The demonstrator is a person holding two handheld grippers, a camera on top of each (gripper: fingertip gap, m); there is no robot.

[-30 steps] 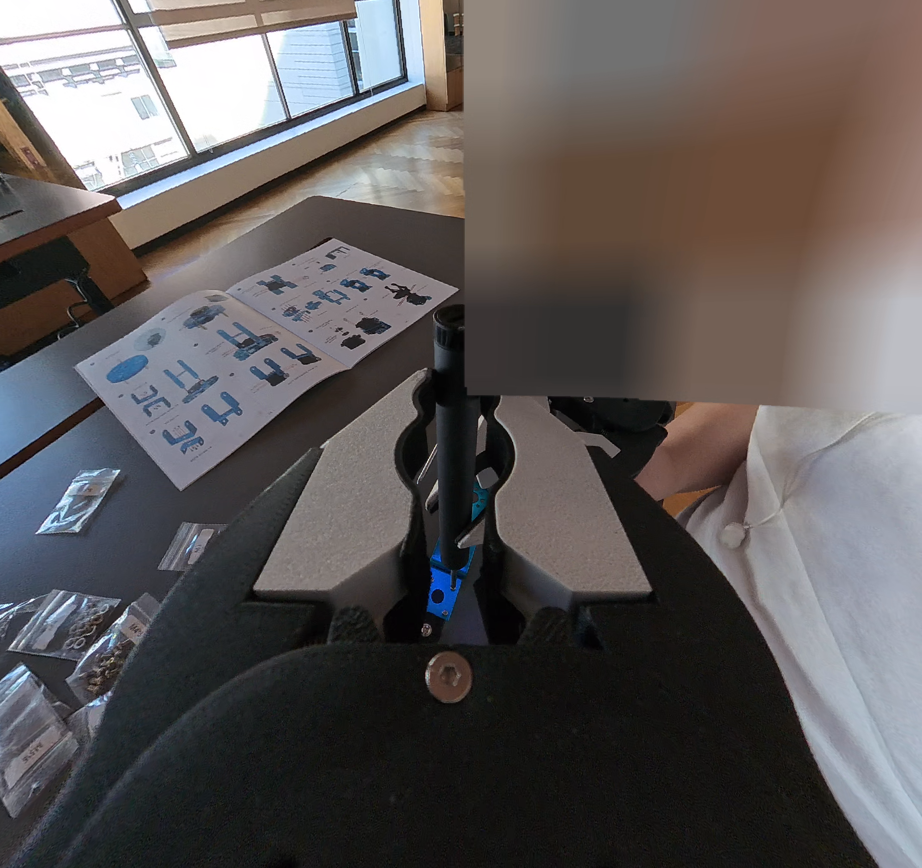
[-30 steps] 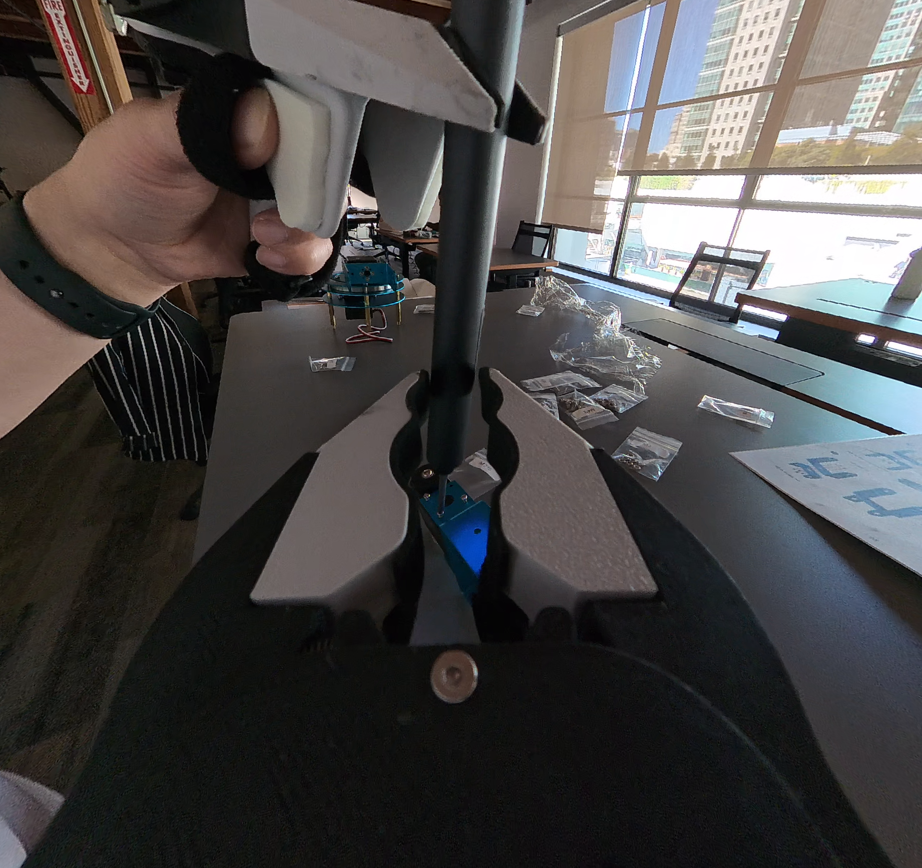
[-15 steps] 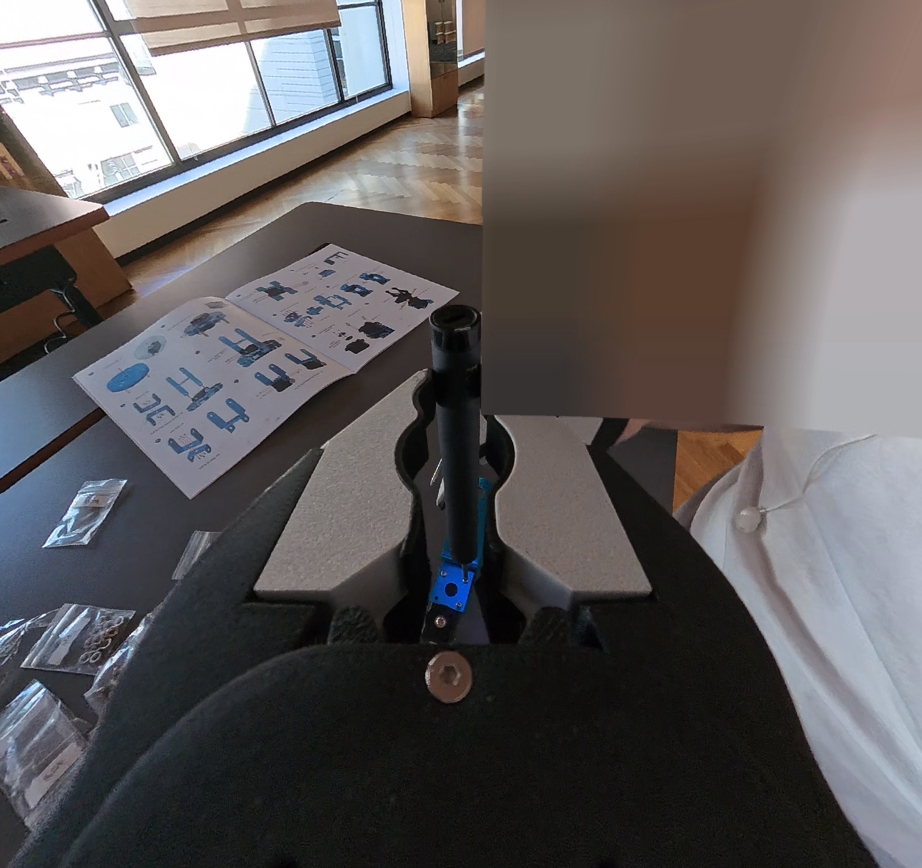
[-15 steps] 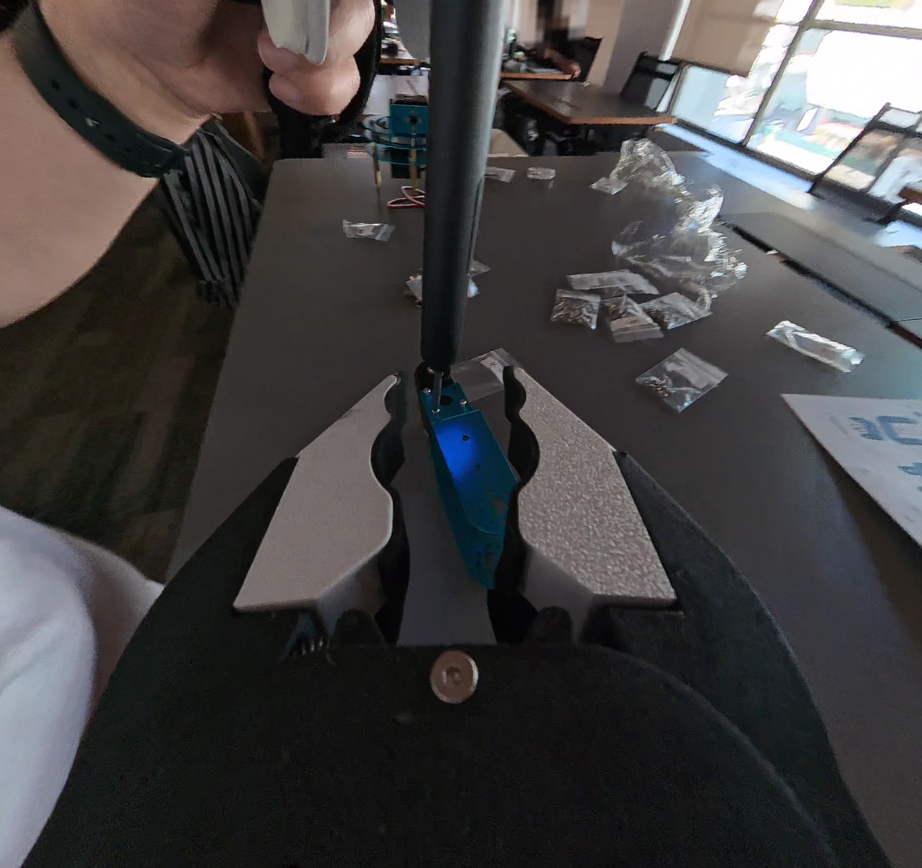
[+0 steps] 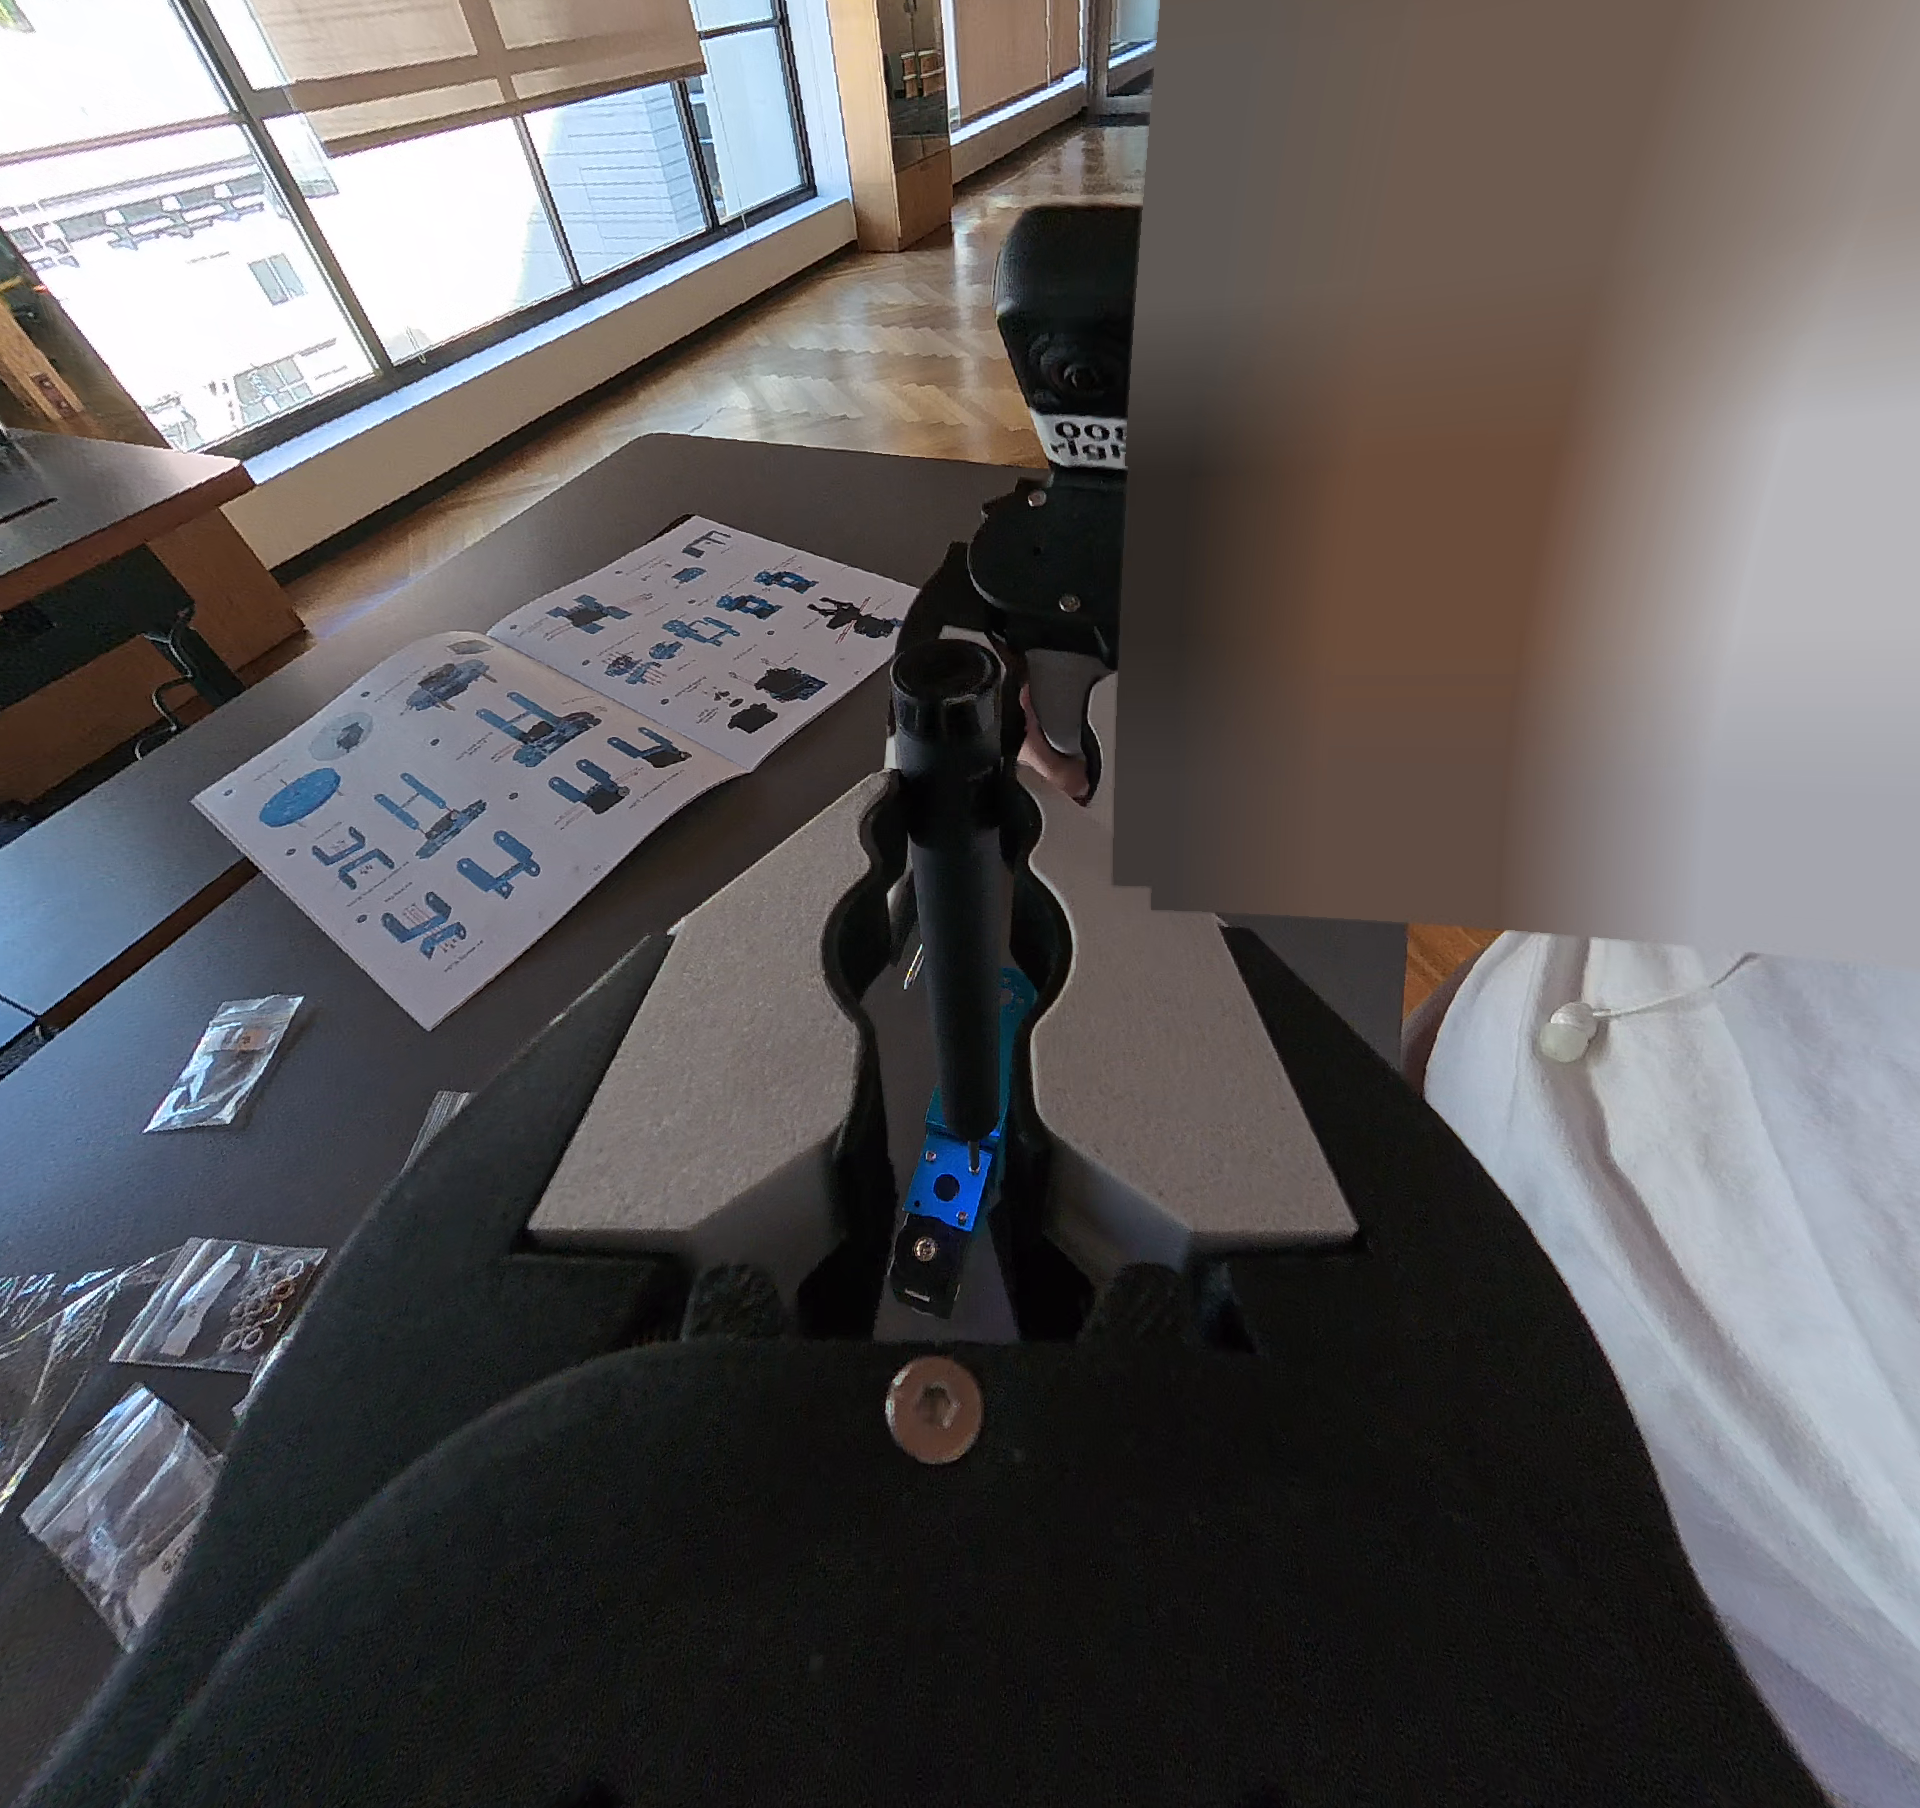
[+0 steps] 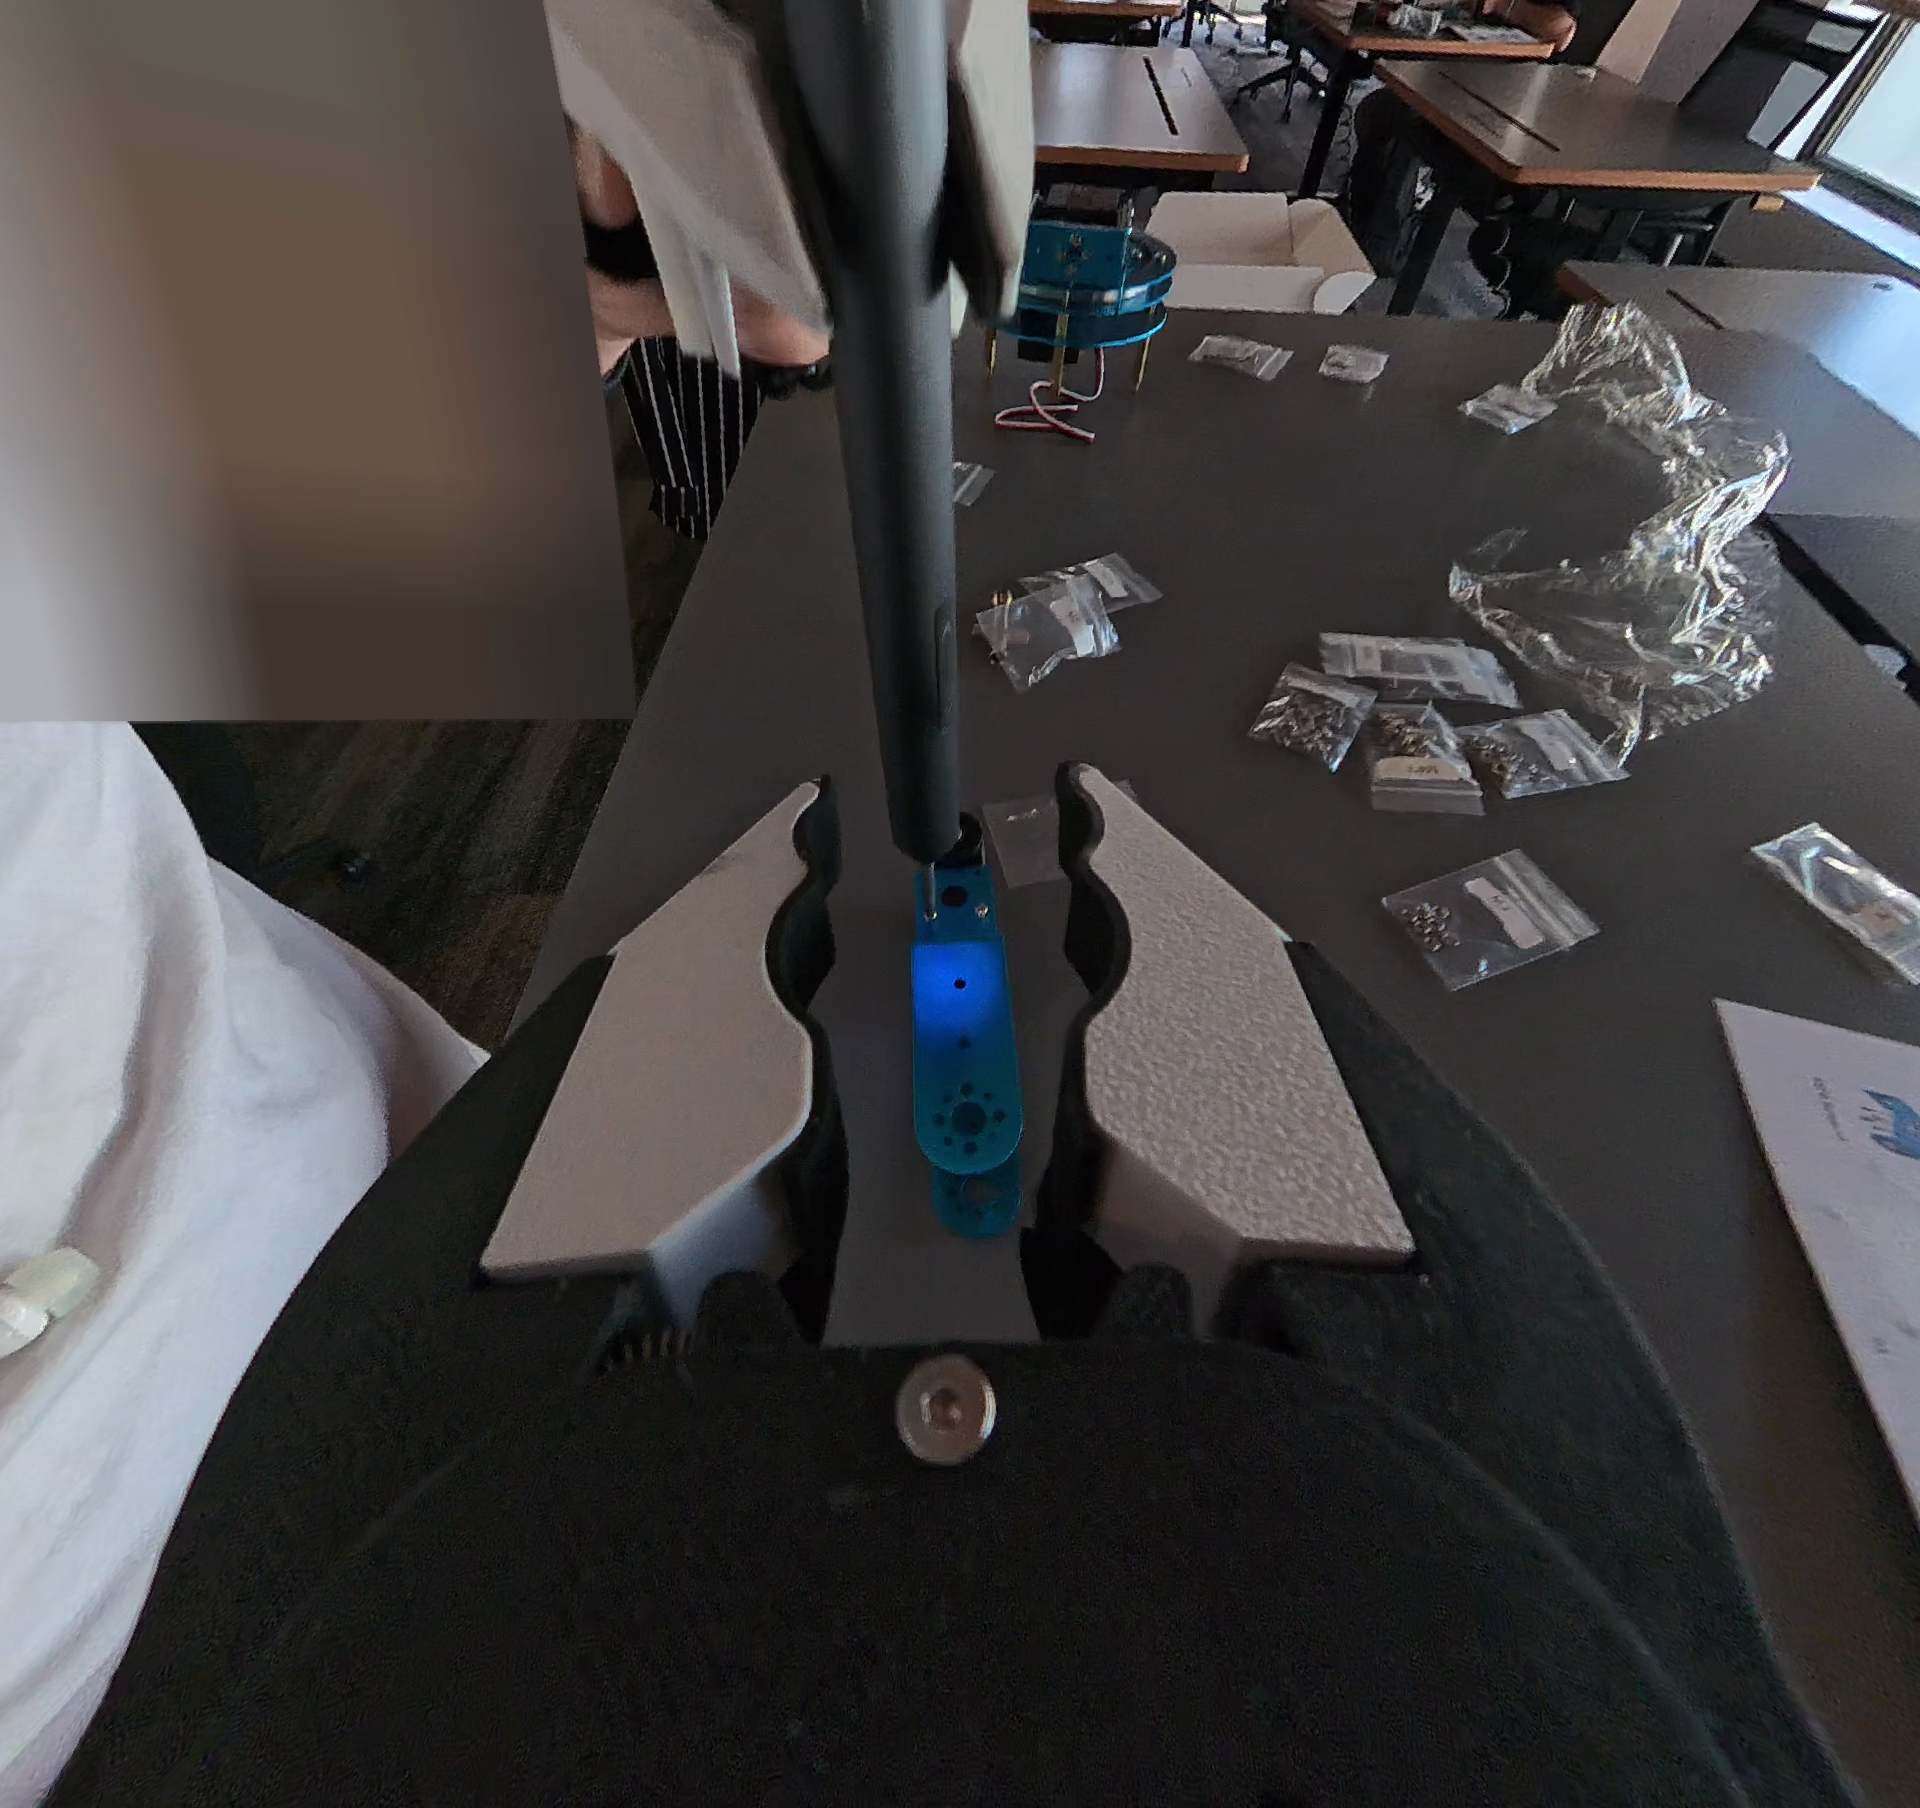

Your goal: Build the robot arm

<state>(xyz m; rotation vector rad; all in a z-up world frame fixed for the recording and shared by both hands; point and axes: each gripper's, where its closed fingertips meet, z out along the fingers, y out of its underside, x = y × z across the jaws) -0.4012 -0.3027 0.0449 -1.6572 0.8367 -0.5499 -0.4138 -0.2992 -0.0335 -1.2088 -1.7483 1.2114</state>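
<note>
Gripping the black screwdriver (image 5: pixel 951 927) firmly in your left tongs (image 5: pixel 951 802), you should press its tip squarely on the blue bracket (image 6: pixel 961 1020) sitting between your part-spread right tongs (image 6: pixel 945 782) over the tabletop (image 6: pixel 1299 511); their hold on it cannot be confirmed.

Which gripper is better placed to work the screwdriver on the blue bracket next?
Left, probably: the left gripper clamps the screwdriver, whose tip sits on the blue bracket. The right gripper only straddles that bracket, jaws apart.
</note>
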